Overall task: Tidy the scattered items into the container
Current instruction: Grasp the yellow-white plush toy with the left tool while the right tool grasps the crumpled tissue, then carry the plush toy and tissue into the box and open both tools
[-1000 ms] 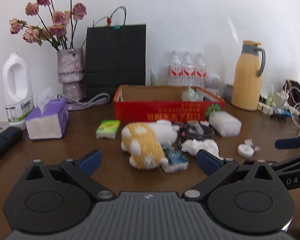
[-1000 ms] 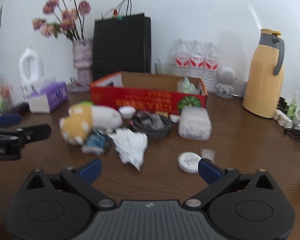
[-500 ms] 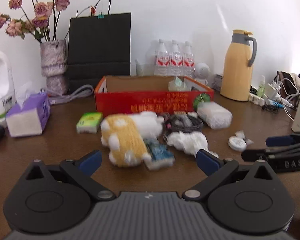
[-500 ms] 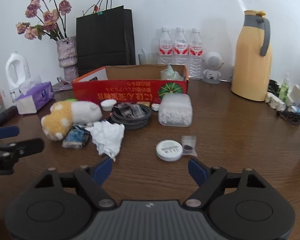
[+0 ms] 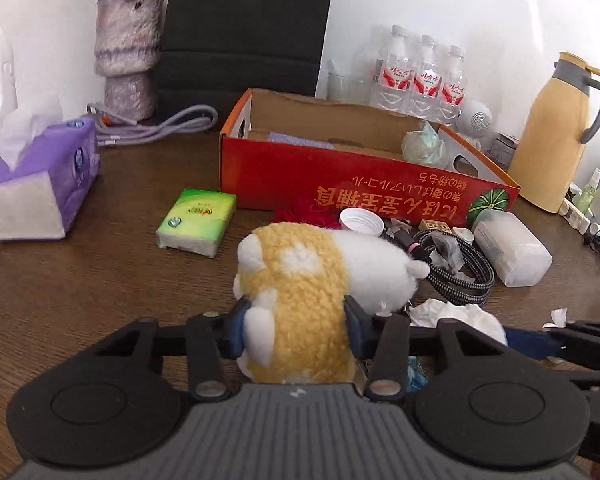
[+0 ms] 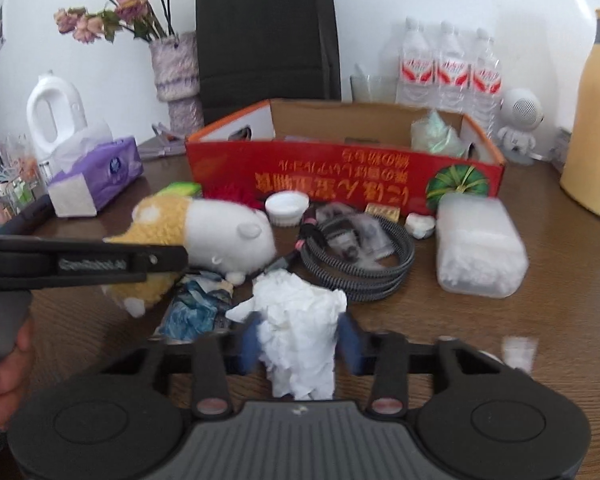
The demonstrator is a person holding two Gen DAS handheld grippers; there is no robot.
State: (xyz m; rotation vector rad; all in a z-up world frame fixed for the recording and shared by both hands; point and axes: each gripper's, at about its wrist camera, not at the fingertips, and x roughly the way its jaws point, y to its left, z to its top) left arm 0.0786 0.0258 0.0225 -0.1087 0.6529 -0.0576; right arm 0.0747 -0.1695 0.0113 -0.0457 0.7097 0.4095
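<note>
While both hand-held tools work in front of the red cardboard box, everything else can be placed against that open-topped container on the brown wooden table. Far to the box's left lies a purple tissue pack, and nearer its left front corner a small green pack of pocket tissues. Directly before the box's front wall, the left gripper has its blue pads pressed into the yellow half of a yellow-and-white plush toy, jaws narrowed onto the soft body; whether the toy is off the table cannot be told. Beside the toy, toward the box's right half, the right gripper is pinched onto a crumpled white tissue, its pads sunk in on both sides. A blue crinkled wrapper lies just left of that tissue. Between tissue and box sits a coiled black braided cable, with a white bottle cap close to the box's front wall. At the box's right front corner rests a translucent plastic case of white cotton swabs. Inside the box, at its right end, a pale green crumpled bag shows.
</note>
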